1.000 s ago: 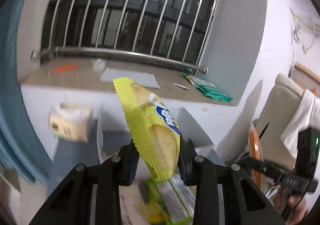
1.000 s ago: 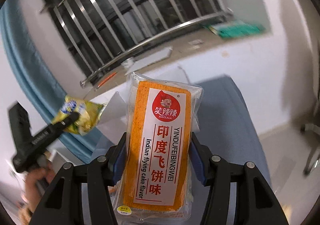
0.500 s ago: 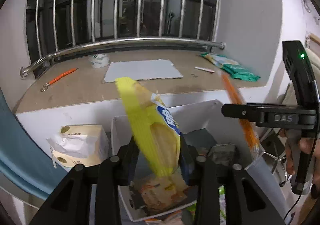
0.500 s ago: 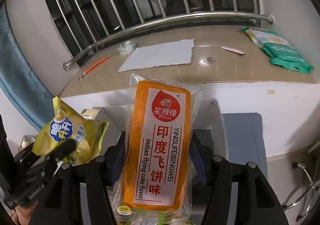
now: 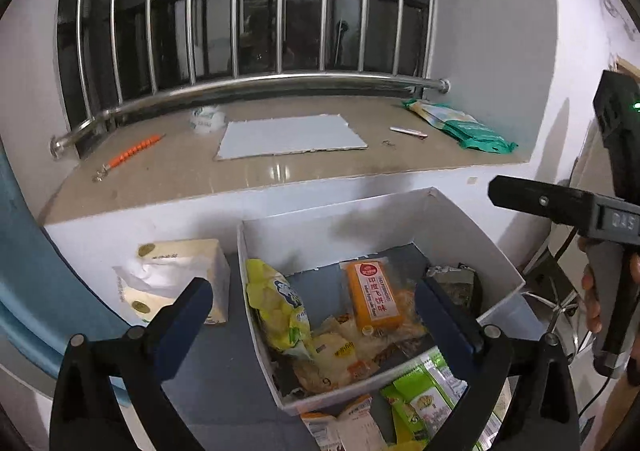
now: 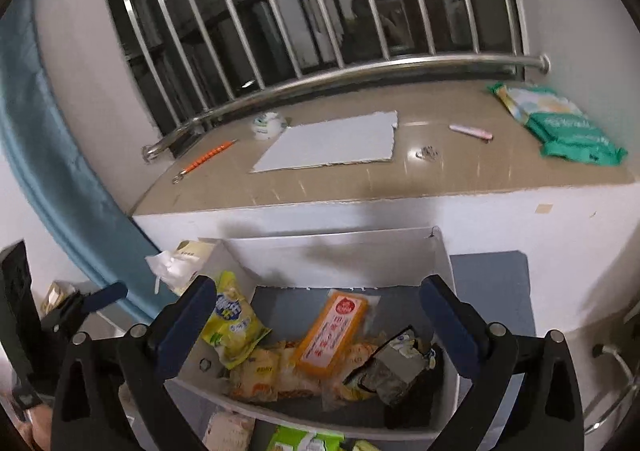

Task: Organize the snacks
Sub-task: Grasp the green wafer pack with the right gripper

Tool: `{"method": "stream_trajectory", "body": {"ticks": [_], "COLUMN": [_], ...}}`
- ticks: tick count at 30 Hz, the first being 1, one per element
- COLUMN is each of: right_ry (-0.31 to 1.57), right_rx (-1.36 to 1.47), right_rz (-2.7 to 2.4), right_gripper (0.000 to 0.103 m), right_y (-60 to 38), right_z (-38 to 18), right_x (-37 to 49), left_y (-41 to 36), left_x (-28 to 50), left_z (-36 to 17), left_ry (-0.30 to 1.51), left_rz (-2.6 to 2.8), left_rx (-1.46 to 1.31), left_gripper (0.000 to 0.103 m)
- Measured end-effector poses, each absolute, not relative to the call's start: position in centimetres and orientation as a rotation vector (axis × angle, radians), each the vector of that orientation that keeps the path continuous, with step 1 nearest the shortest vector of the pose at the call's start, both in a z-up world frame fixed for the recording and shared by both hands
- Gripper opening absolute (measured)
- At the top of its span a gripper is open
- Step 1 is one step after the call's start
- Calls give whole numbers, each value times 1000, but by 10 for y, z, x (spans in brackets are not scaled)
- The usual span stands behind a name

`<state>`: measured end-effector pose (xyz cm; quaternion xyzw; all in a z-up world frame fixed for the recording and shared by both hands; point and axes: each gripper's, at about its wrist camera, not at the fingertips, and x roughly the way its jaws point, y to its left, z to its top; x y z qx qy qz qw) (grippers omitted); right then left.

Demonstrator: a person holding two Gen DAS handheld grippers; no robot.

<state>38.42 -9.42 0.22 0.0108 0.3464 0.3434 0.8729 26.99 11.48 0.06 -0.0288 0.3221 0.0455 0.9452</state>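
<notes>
Hovering both claws, left claw [image 5: 312, 315] and right claw [image 6: 316, 311], jaws opening wide, nothing between. Yellow chip bag [image 5: 276, 315] and orange cake pack [image 5: 372, 299] inside white box [image 5: 472, 235]; could snag leftover snacks [image 5: 420, 399] near its front wall when reaching.

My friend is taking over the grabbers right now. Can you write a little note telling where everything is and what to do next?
Left gripper: jaws opening, nothing between them.
Right gripper: jaws opening, also empty.
Yellow chip bag and orange flying-cake pack lie in the white box with other snacks.
Left to do: green packets and a few more lie outside the box's near edge. Probably box those next.
</notes>
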Motion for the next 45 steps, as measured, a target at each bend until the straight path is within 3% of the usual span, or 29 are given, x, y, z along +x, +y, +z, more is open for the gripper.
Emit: {"method": "stream_trajectory", "body": {"ticks": [10, 21, 35, 45], "right_ry": [569, 708, 700, 835], "right_rx": [-26, -32, -242, -466], "right_rz": [774, 640, 609, 553], "right_gripper": [103, 103, 103, 103], "right_y": [-159, -205, -139, -65], "right_z": [12, -88, -94, -127], "right_x": [265, 163, 168, 224], "left_y": [69, 50, 59, 69], "left_x": [154, 53, 36, 32], "left_z": [2, -57, -70, -83], "left_ry": [557, 528, 534, 558], "left_rz": [76, 64, 91, 106], "left_rx": [-29, -231, -250, -273], "left_gripper": [103, 103, 103, 103]}}
